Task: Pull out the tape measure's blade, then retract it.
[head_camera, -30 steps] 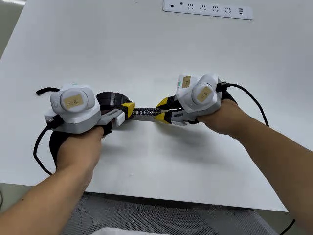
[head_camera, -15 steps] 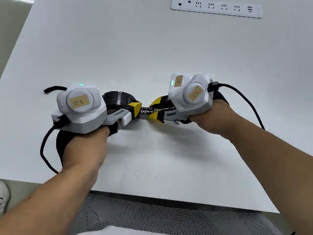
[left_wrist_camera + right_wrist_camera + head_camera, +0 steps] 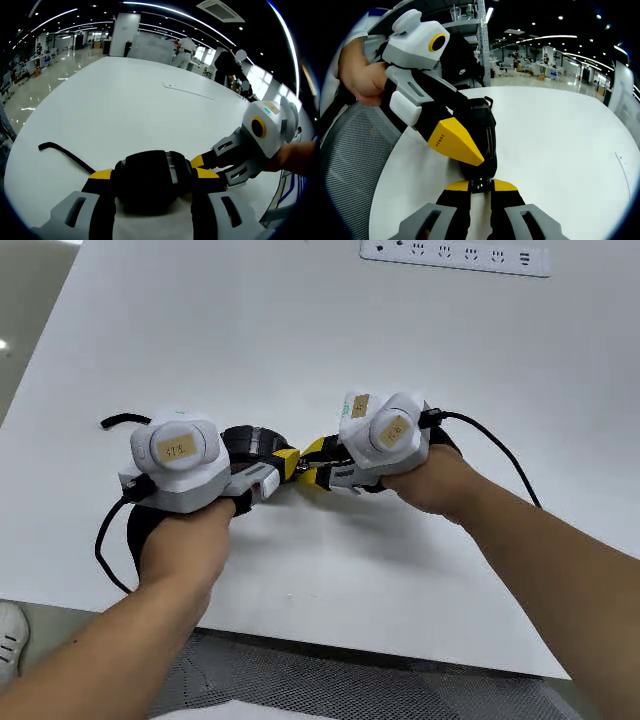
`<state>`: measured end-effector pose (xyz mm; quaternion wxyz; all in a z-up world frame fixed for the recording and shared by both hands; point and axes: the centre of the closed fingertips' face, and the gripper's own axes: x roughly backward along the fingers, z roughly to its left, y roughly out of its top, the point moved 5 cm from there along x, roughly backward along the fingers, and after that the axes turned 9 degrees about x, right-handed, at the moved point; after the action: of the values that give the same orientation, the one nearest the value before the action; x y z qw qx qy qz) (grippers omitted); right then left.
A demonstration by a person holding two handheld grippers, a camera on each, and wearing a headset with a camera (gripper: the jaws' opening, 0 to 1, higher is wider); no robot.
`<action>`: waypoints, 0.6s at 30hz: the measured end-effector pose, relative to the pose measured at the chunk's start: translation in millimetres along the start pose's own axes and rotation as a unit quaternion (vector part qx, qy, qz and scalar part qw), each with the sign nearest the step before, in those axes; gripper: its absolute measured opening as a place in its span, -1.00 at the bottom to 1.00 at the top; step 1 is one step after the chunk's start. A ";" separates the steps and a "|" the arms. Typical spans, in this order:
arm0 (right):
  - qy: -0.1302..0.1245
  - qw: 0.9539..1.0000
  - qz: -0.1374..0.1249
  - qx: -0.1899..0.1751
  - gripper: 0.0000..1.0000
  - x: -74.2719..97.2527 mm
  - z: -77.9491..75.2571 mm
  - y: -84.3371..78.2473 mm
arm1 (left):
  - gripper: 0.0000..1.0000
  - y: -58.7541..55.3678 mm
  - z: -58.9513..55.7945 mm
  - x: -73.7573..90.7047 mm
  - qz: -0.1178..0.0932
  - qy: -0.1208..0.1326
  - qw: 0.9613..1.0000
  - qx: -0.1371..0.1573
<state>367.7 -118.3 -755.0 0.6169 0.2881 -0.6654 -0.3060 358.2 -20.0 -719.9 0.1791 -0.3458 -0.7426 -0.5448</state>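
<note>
Tape measure: black round case (image 3: 246,443) low over the white workbench (image 3: 250,330), near its front edge, between the two grippers.
Left gripper (image 3: 275,470): jaws part-open to the width of the case and closed on it, one yellow-tipped finger on each side.
Left gripper view: the case (image 3: 148,189) sits between this gripper's jaws (image 3: 153,174), with both yellow tips pressed against its flanks. This grip is half hidden in the head view by the gripper's white body.
Right gripper (image 3: 310,464): jaws almost fully closed, nipping the blade's end.
Right gripper view: the small dark end hook (image 3: 481,183) sits pinched between the yellow tips (image 3: 481,188), right at the mouth of the case (image 3: 484,131). The head view is too coarse to resolve this.
Blade: almost no length shows between case and hook; from the head view the two grippers' tips lie just beside each other, nearly touching.
Cross-sightings: the right gripper (image 3: 227,161) enters the left gripper view from the right; the left gripper's yellow fingertip (image 3: 456,141) lies along the case in the right gripper view.
Wrist strap: black loop (image 3: 121,421) trailing left of the case on the bench; the left gripper view shows it (image 3: 62,151) lying flat and curved.
Power strip: white, at the far edge (image 3: 455,257); a thin pale bar (image 3: 188,90) in the left gripper view.
Chair: grey mesh (image 3: 347,160) below the bench edge.
</note>
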 end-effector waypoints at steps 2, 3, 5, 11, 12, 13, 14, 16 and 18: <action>-0.001 1.000 0.001 0.001 -0.78 -0.4 -0.4 -0.5 | 0.12 -0.1 -0.1 -0.3 0.000 0.000 1.000 0.001; -0.001 1.000 0.001 -0.001 -0.78 -0.6 -0.3 -0.5 | 0.13 -0.1 -0.1 -0.3 0.001 0.000 1.000 0.001; -0.002 1.000 0.001 -0.002 -0.78 -0.6 -0.2 -0.6 | 0.13 0.0 0.2 -0.7 0.002 -0.001 1.000 0.004; -0.003 1.000 0.002 -0.004 -0.77 -0.7 0.1 -0.7 | 0.14 0.2 0.2 -1.0 0.005 -0.002 1.000 0.005; -0.004 1.000 0.004 -0.004 -0.77 -0.7 0.6 -0.7 | 0.14 0.4 -0.2 -0.9 0.005 -0.001 1.000 0.004; -0.005 1.000 0.004 -0.003 -0.77 -0.7 0.7 -0.5 | 0.15 0.4 -0.4 -0.8 0.006 0.000 1.000 0.002; -0.007 1.000 0.005 -0.002 -0.77 -0.6 1.2 -0.5 | 0.15 0.4 -0.5 -0.7 0.005 0.000 1.000 0.002; -0.010 1.000 0.006 -0.008 -0.76 -0.5 1.2 -0.6 | 0.16 0.2 -0.7 -0.5 0.003 0.000 1.000 0.001; -0.011 1.000 0.007 -0.011 -0.76 -0.5 1.4 -0.6 | 0.17 0.0 -0.5 -0.4 0.000 -0.001 1.000 0.000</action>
<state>366.4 -118.2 -755.8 0.6148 0.2734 -0.6708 -0.3119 358.4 -20.7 -719.9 0.1786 -0.3466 -0.7424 -0.5448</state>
